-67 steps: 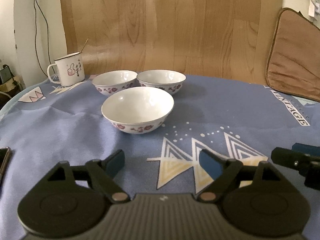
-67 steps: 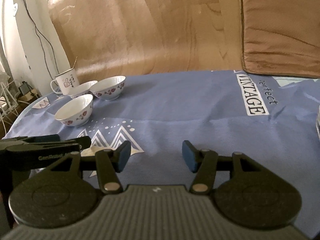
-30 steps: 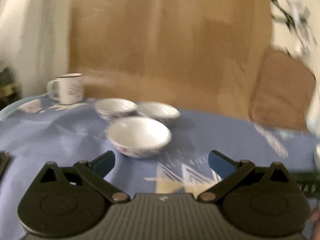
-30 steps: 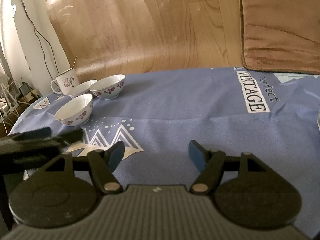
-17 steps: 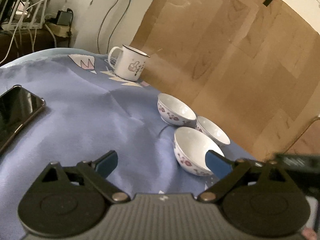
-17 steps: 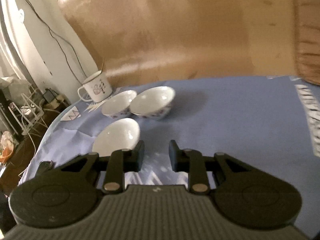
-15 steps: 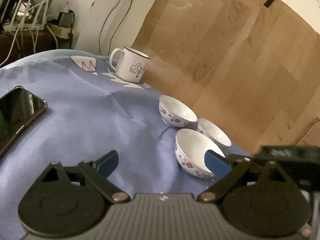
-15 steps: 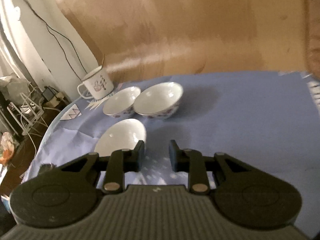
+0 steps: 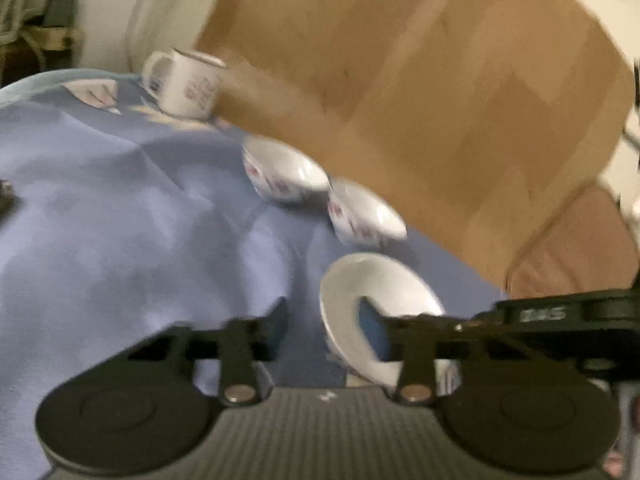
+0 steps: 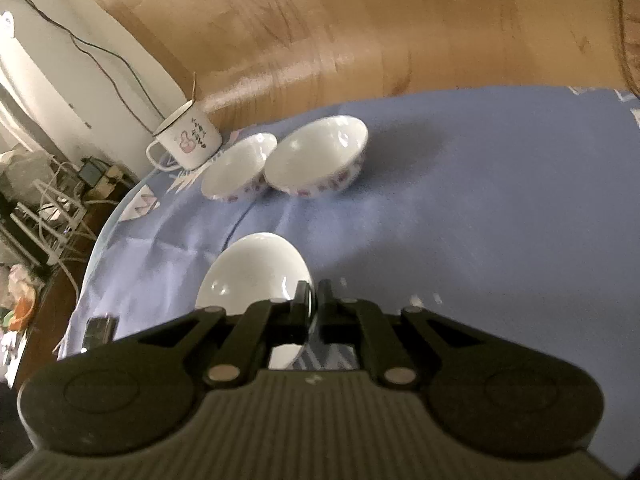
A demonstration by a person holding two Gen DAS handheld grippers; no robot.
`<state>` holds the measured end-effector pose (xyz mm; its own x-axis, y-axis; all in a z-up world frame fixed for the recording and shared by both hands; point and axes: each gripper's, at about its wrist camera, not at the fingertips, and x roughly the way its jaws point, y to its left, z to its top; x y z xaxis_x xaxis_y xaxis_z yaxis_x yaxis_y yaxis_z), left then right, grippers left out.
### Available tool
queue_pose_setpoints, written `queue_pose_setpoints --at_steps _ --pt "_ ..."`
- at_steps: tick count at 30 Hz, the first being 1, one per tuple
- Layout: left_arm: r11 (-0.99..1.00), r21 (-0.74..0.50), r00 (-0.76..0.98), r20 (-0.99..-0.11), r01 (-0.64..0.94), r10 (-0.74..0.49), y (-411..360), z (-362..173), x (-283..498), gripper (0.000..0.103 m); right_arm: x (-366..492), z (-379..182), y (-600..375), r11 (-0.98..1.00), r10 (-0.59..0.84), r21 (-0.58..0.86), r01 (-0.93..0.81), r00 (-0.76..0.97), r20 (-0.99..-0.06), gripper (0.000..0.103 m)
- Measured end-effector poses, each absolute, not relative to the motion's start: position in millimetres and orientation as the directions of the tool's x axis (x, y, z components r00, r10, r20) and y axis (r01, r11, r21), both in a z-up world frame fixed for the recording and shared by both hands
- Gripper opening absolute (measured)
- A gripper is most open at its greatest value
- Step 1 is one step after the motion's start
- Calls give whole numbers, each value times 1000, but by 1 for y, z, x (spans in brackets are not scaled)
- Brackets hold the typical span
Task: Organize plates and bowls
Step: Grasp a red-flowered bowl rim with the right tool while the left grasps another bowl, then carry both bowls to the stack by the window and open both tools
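- The right gripper (image 10: 313, 294) had just been closing, and its jaws pinched the right rim of the nearest bowl (image 10: 256, 272), one finger inside and one outside.
- The left gripper (image 9: 324, 320) had just been closing too; in its blurred view its jaws straddled the left wall of the same nearest bowl (image 9: 380, 280), but I could not tell whether the pads pressed on it.
- That bowl stood on the blue cloth (image 10: 480, 200) covering the desk, near the front edge of both views.
- Two more bowls sat farther back, touching side by side: the left far bowl (image 10: 240, 168) and the right far bowl (image 10: 320, 152).
- A white mug (image 10: 188, 140) stood just behind the left far bowl, near the desk's edge.
- A wood-grain panel (image 10: 360, 20) rose behind the desk.
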<state>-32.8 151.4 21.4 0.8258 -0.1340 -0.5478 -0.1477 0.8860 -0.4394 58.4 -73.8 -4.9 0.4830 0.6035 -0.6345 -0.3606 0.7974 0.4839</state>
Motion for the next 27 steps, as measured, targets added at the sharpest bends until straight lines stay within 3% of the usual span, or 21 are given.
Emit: queue_pose_setpoints --at_steps 2,12,22,24,25,27 --pt "881 -458 807 -562 -121 -182 140 20 -29 9 52 -4 -86 794 607 490 -359 486 -628 7" --pt "901 -422 710 -606 95 -359 15 38 5 9 35 4 -192 878 465 411 -243 634 -618 6" --pt "910 -341 597 -688 236 -413 -90 35 43 14 37 -1 -280 934 297 350 -74 705 -644 7" --pt "918 -312 606 -689 245 -396 -97 38 40 21 39 -5 -286 942 266 331 -50 711 -650 14" --pt "922 -295 618 -685 250 -387 -98 40 38 30 37 -5 -288 947 246 320 -37 724 -644 17" --pt "929 -271 662 -652 251 -369 -91 48 30 37 29 -2 -289 955 190 296 -4 775 -602 43"
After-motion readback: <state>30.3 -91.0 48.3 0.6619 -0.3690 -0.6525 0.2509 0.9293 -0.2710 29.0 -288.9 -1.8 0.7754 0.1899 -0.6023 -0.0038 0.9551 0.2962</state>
